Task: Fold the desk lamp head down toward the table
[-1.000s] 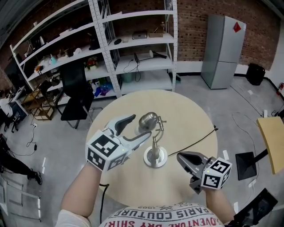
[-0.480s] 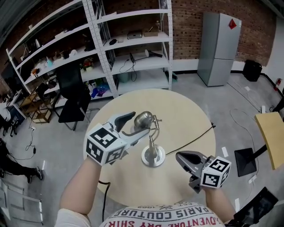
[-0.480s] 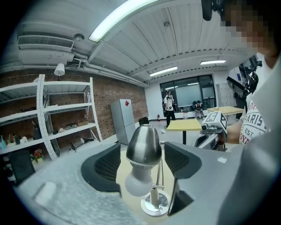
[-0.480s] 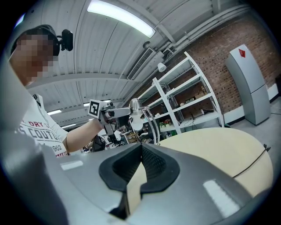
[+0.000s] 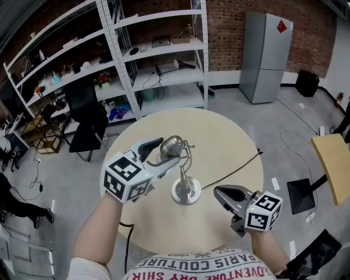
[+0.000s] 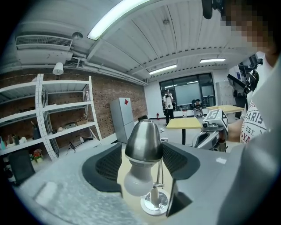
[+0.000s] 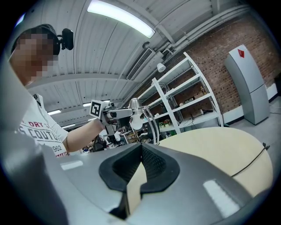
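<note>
Jaws of your left gripper point(image 5: 167, 153) bracket the lamp head point(image 5: 173, 145), just closing but not yet pinching, ready to tilt it. Your right gripper point(image 5: 221, 192) waits clenched, empty, by the tabletop's point(image 5: 224, 139) near edge.

Brick wall point(image 5: 229, 16), white shelving point(image 5: 164, 49), grey floor point(image 5: 295, 126)

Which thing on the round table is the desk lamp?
Find the round pale table in front of the white shelving. Near its middle stands the desk lamp: a round shiny base, thin stem and silver bell-shaped head. Unlike the black cable lying beside it, it stands upright.
</note>
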Tool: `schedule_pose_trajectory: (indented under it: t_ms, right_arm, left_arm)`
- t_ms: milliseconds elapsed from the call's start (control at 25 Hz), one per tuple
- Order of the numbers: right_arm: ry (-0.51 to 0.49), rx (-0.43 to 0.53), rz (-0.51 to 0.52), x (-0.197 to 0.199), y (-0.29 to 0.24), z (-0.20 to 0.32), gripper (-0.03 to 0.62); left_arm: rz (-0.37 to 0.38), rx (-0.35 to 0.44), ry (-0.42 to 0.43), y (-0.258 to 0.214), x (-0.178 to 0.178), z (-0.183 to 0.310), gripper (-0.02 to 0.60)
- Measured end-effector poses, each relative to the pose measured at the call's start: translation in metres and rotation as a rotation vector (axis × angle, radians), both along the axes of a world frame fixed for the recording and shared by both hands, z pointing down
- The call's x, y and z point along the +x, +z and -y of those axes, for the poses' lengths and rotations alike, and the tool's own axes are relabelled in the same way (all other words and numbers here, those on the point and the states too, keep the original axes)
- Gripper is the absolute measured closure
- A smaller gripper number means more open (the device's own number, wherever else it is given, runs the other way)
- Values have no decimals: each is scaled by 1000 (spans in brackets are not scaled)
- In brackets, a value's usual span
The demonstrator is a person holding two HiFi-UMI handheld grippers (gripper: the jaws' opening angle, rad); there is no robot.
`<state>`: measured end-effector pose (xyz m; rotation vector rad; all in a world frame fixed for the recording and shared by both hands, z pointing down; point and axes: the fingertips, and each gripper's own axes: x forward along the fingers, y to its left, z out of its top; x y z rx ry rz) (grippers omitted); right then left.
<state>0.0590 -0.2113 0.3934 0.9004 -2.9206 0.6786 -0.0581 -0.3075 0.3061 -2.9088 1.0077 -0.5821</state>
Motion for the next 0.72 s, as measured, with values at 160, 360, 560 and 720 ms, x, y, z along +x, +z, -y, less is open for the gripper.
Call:
schedule_pose_trajectory:
  t_ms: [160,360,560,720]
  right_arm:
    - [2,-6,5,1,1,0,591]
    - [0,-7,7,1,5,0,591]
    - [1,-7,4,2,3,0,591]
    - [2,-13,7,-2,7,0,591]
  left_arm:
    - [0,-15,17,0,4,-3,321]
    - [4,-16,18,3,5,-4,324]
    - [-4,-11,14,-2,2,-6,325]
    - [-15,-10,10,2,-2,-8,325]
